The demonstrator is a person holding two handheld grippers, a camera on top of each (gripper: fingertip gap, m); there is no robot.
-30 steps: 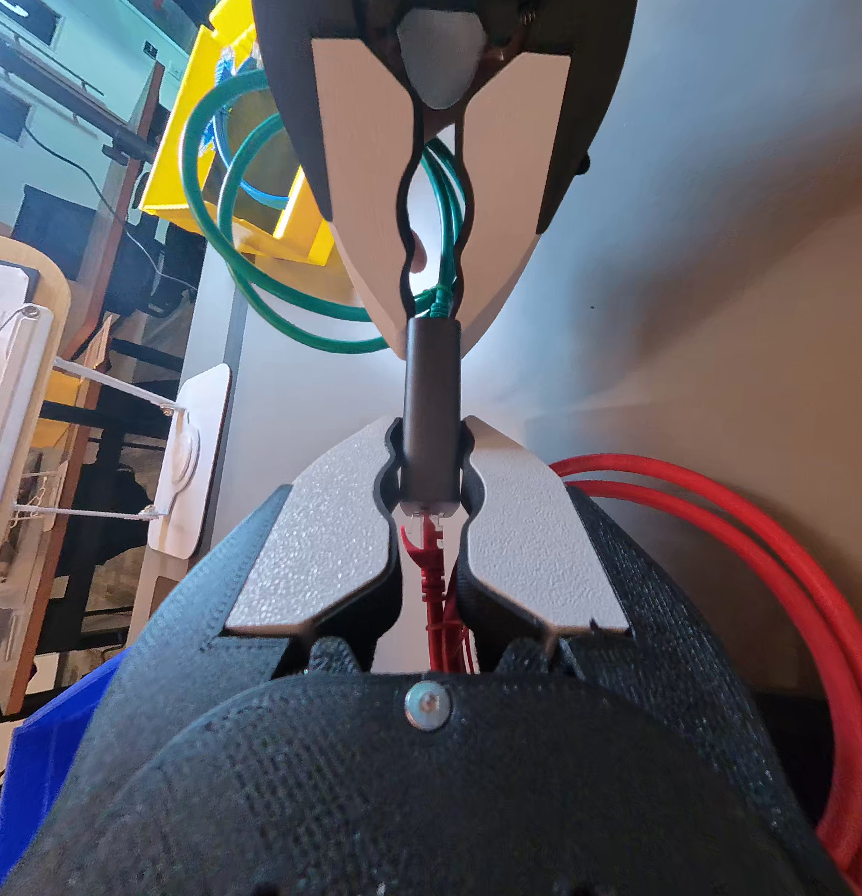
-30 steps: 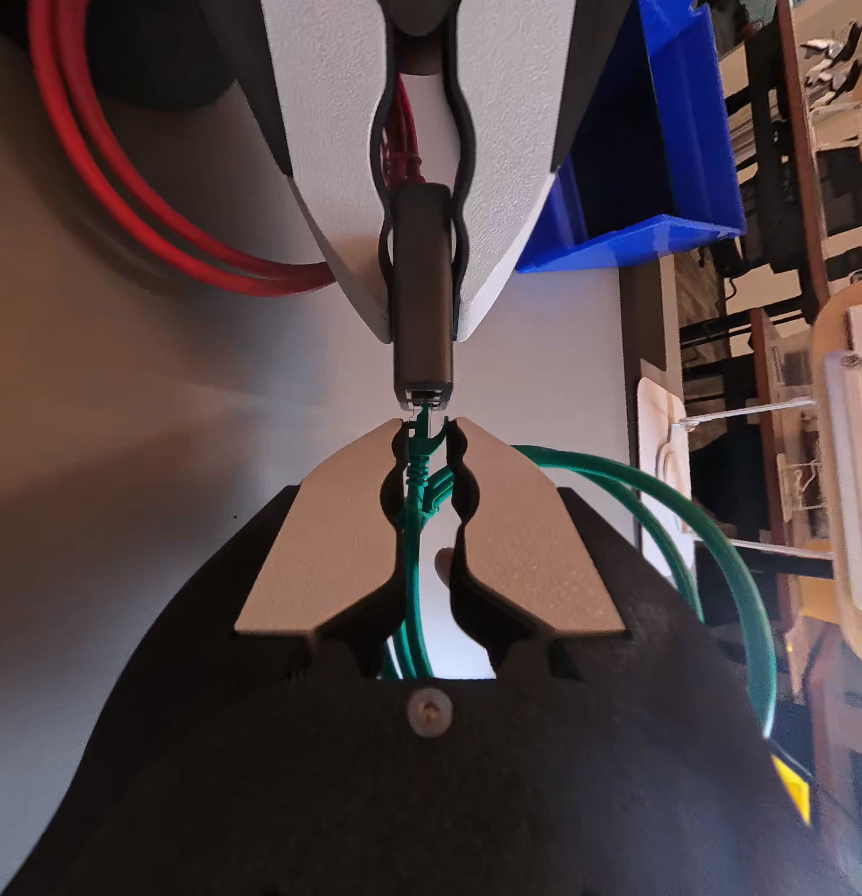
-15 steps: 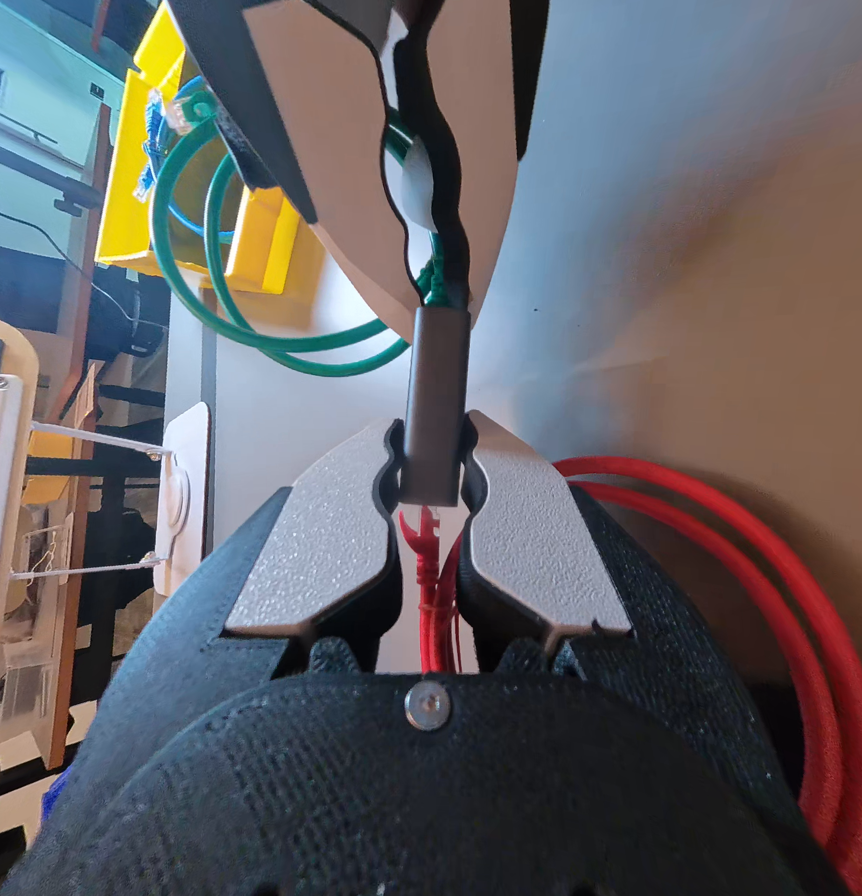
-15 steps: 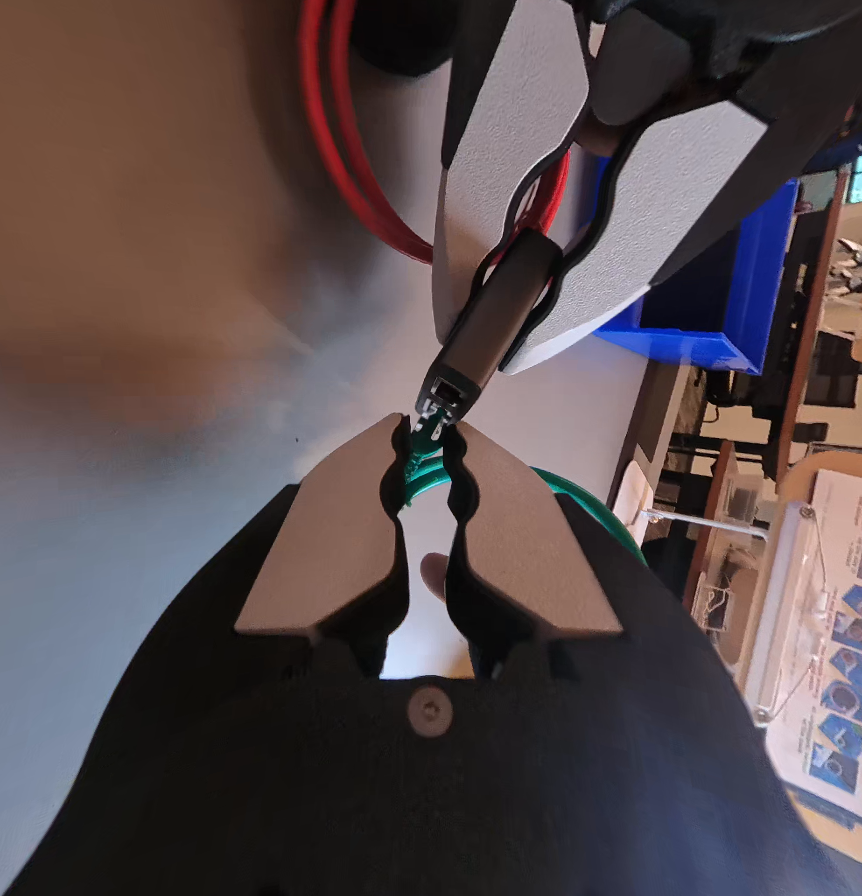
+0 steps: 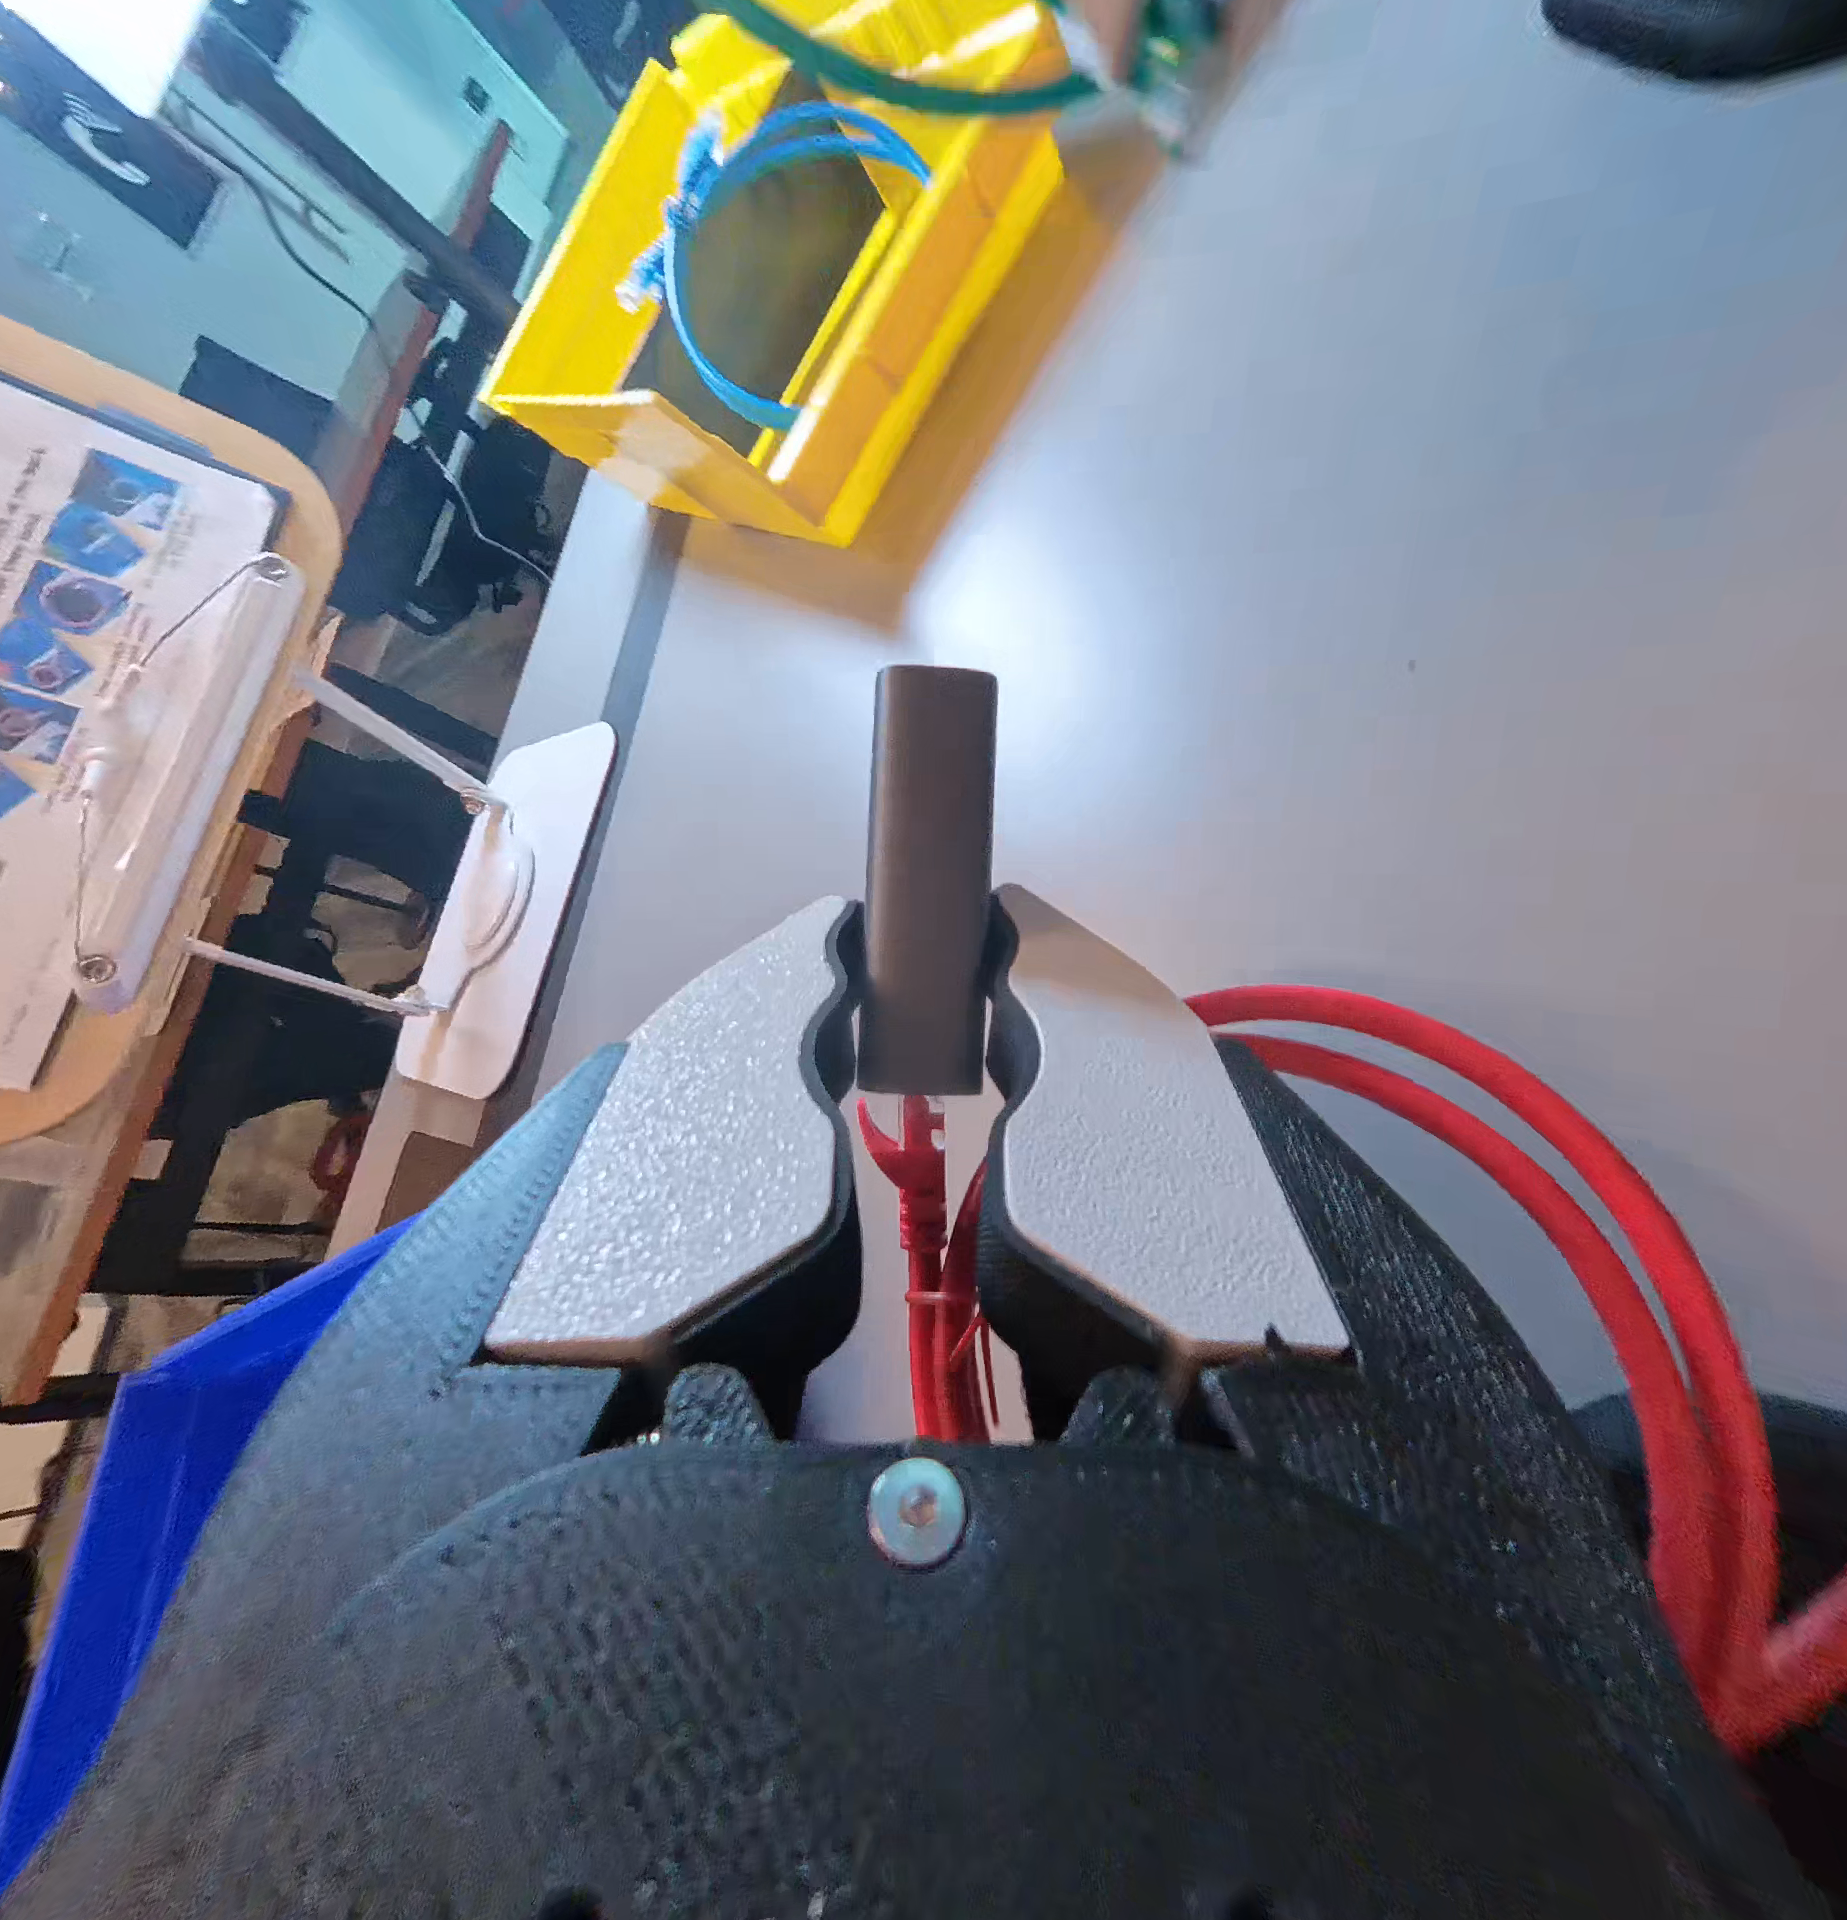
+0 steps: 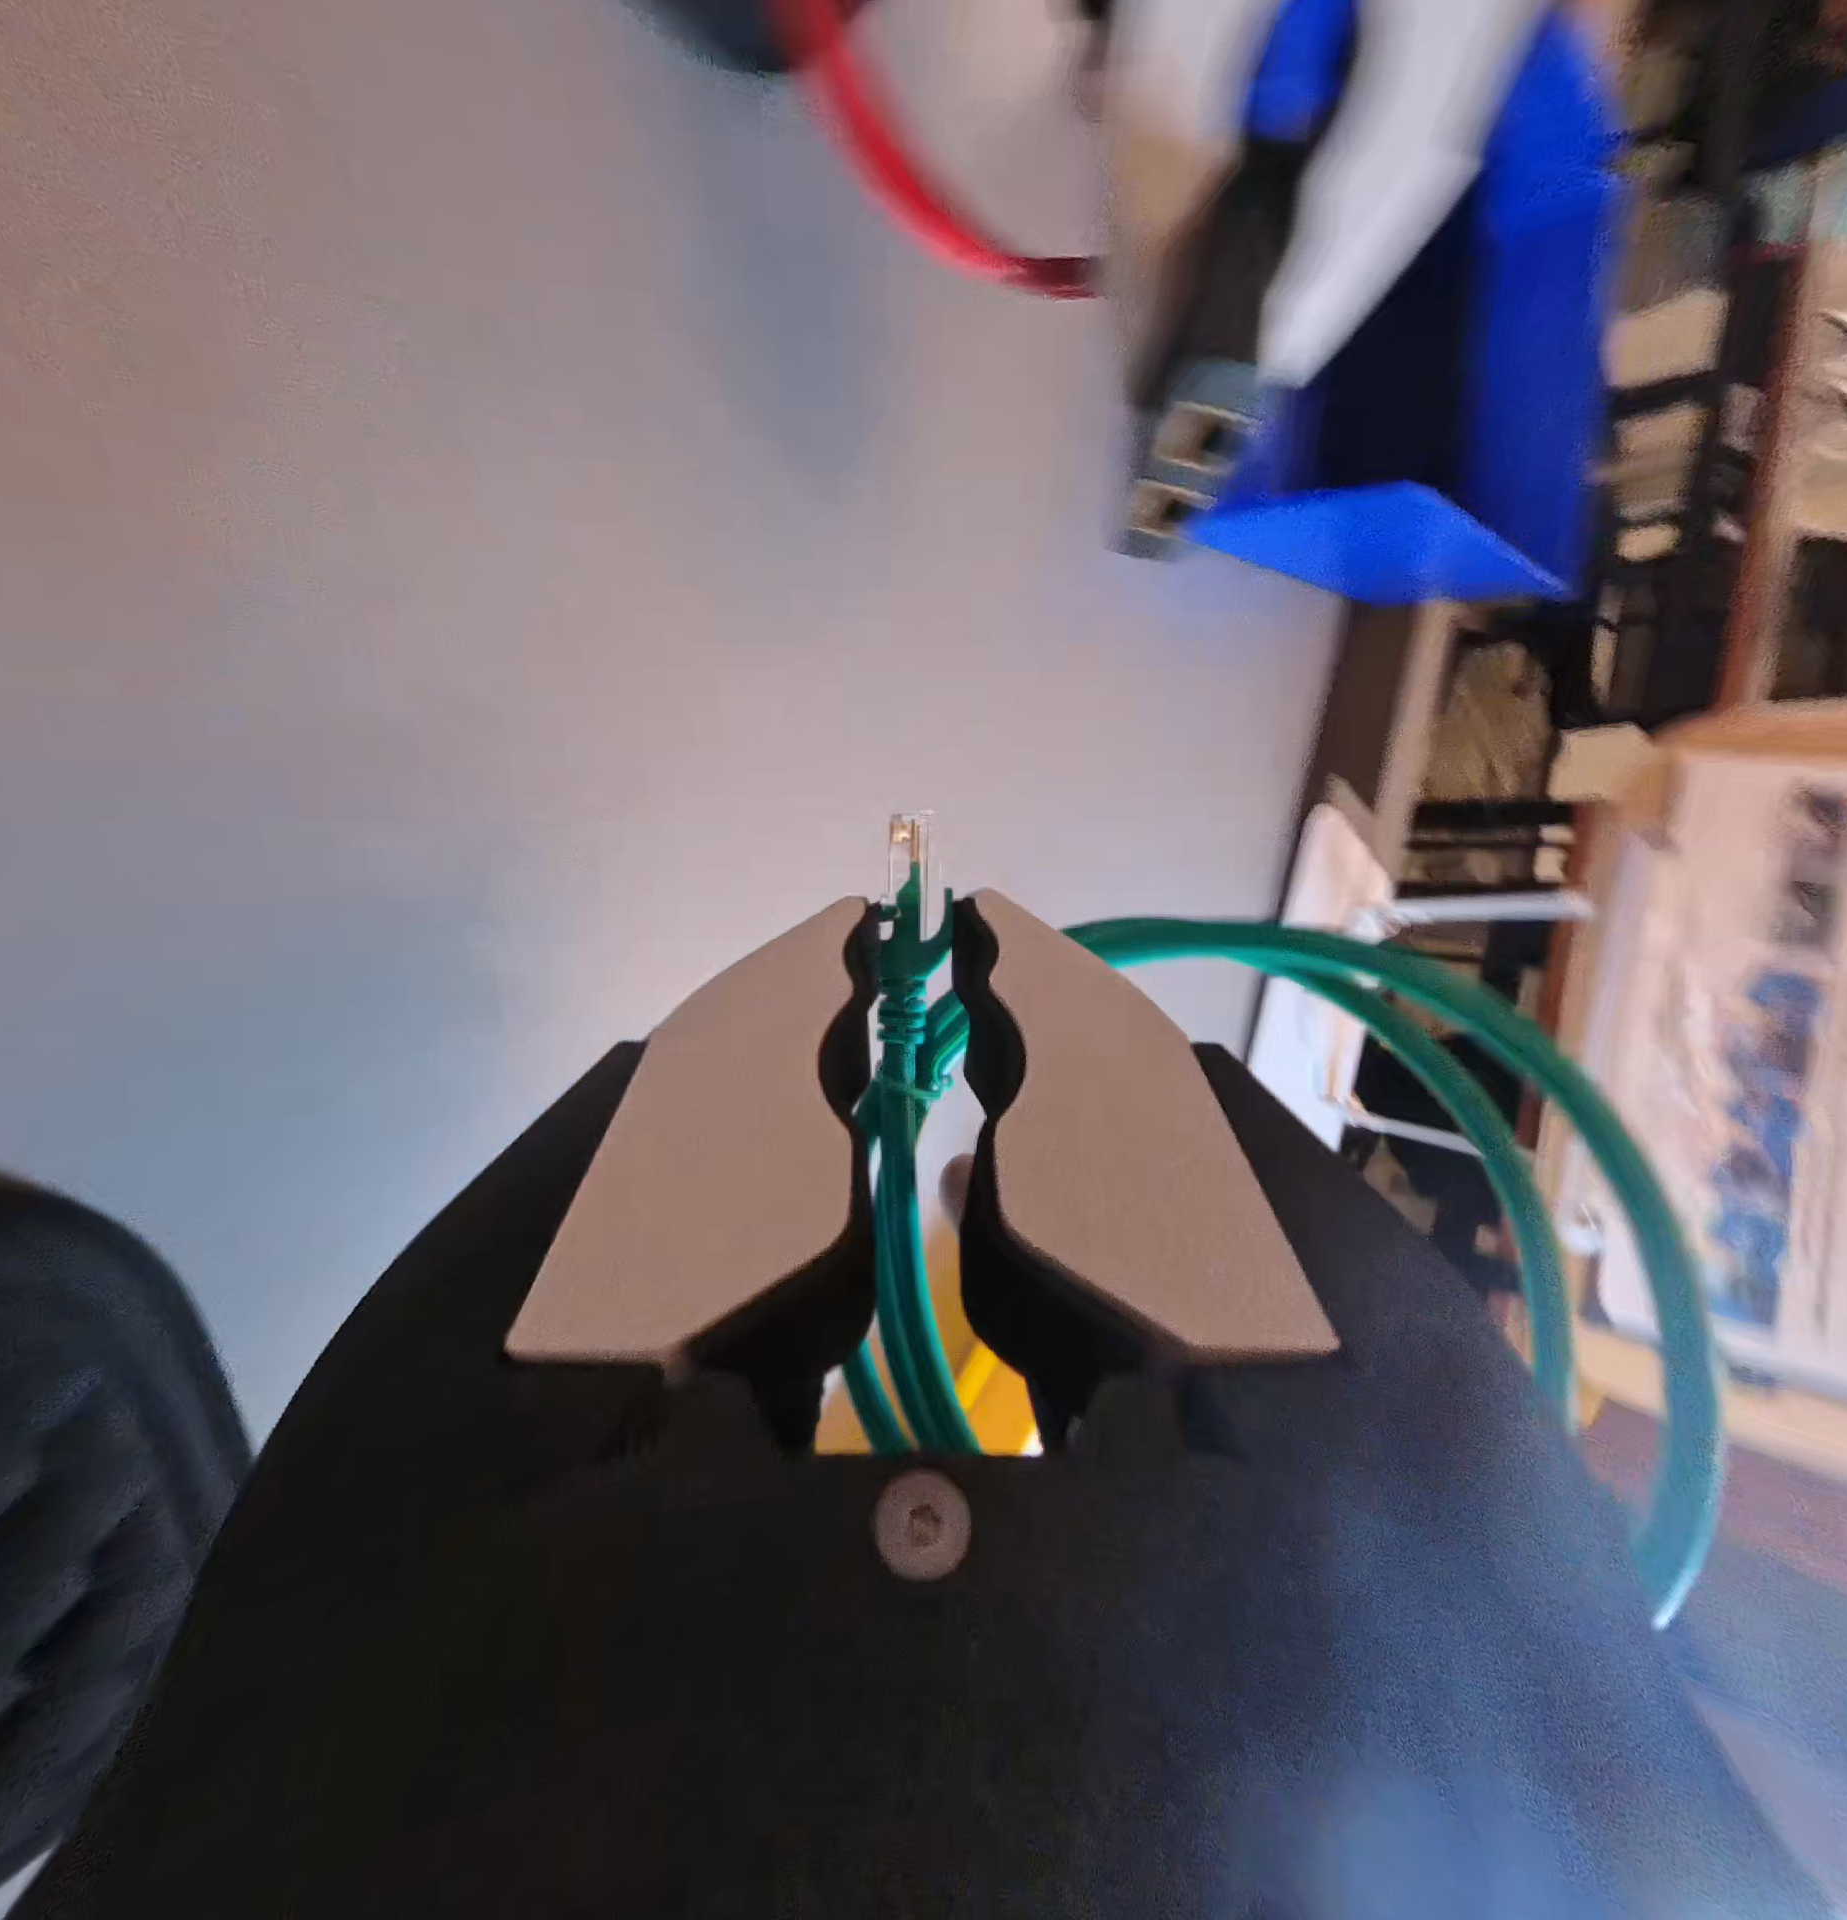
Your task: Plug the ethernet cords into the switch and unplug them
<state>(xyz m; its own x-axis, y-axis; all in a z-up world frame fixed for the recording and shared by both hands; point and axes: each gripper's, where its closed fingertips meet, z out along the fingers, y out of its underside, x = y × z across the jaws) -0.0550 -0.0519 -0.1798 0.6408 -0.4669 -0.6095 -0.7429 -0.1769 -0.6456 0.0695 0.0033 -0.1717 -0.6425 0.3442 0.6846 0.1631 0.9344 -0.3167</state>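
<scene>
Unplugging: left gripper (image 5: 924, 997) clamps the switch (image 5: 929, 883); right gripper (image 6: 914, 914) pinches the freed green cord (image 6: 903, 997); next, stow it

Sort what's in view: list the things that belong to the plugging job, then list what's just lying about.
Belongs to the job:
- switch, held in the left gripper
- red cord, plugged into it
- green cord, held in the right gripper

Lying about:
- yellow bin holding a blue cord
- blue bin
- sign holder
</scene>
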